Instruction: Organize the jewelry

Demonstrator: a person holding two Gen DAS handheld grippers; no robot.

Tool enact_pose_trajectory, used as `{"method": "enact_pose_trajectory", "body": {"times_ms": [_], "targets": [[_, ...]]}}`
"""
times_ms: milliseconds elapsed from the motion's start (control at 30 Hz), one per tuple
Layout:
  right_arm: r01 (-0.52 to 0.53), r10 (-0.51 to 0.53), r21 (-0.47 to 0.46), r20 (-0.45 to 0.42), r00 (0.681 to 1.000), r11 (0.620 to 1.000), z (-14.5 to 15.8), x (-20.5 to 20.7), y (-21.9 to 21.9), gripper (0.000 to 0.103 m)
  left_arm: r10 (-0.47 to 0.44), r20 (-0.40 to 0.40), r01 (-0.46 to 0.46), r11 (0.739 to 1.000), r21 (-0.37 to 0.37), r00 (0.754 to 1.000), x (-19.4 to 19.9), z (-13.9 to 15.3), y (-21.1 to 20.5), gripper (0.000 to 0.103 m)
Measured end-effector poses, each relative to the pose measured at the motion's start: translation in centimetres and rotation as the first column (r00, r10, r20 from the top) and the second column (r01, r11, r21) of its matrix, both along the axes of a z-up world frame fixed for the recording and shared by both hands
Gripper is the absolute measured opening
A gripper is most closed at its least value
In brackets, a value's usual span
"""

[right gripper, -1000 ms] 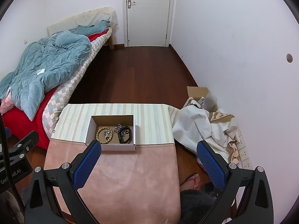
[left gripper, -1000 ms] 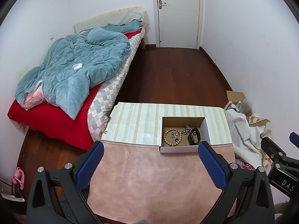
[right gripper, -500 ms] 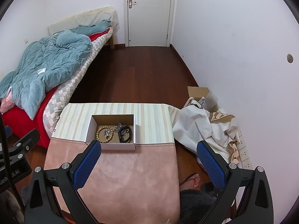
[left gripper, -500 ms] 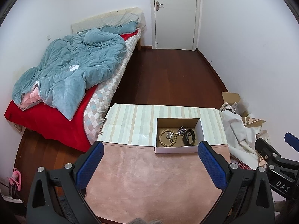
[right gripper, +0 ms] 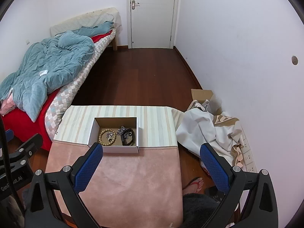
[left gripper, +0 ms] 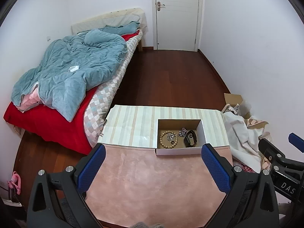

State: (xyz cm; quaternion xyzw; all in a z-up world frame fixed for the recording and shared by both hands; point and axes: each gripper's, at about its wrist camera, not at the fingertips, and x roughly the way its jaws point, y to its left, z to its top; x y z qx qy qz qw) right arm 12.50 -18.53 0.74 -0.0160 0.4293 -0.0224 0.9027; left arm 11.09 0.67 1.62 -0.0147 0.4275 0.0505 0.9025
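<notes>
A small open cardboard box (left gripper: 178, 151) (right gripper: 114, 149) sits on the table where the pink cloth meets the striped cloth. Inside lie a wooden bead bracelet (left gripper: 168, 139) (right gripper: 107, 137), a silvery chain piece (left gripper: 182, 132) (right gripper: 121, 130) and a black watch-like band (left gripper: 190, 141) (right gripper: 128, 137). My left gripper (left gripper: 152, 169) is open, held above the pink cloth short of the box. My right gripper (right gripper: 151, 168) is also open, above the table's near right part, with nothing between its blue pads.
The table carries a pink cloth (left gripper: 152, 186) near me and a striped cloth (left gripper: 133, 125) beyond. A bed with a teal duvet (left gripper: 72, 74) stands left. Crumpled white fabric (right gripper: 205, 129) and a cardboard carton (right gripper: 202, 95) lie on the floor at right. A sandalled foot (right gripper: 195, 185) shows beside the table.
Both grippers have drawn back and risen slightly; the box looks a little smaller and farther in the left wrist view. Nothing in the box has moved.
</notes>
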Motion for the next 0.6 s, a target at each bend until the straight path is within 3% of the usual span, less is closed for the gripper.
{"method": "enact_pose_trajectory", "body": {"times_ms": [600], "targets": [[-0.002,0.002,-0.008,-0.003,1.000,1.000,0.27,-0.29,-0.15,0.103,-0.015,-0.003,0.015,1.000,-0.009,1.000,-0.30,-0.02,-0.21,0.103]]}}
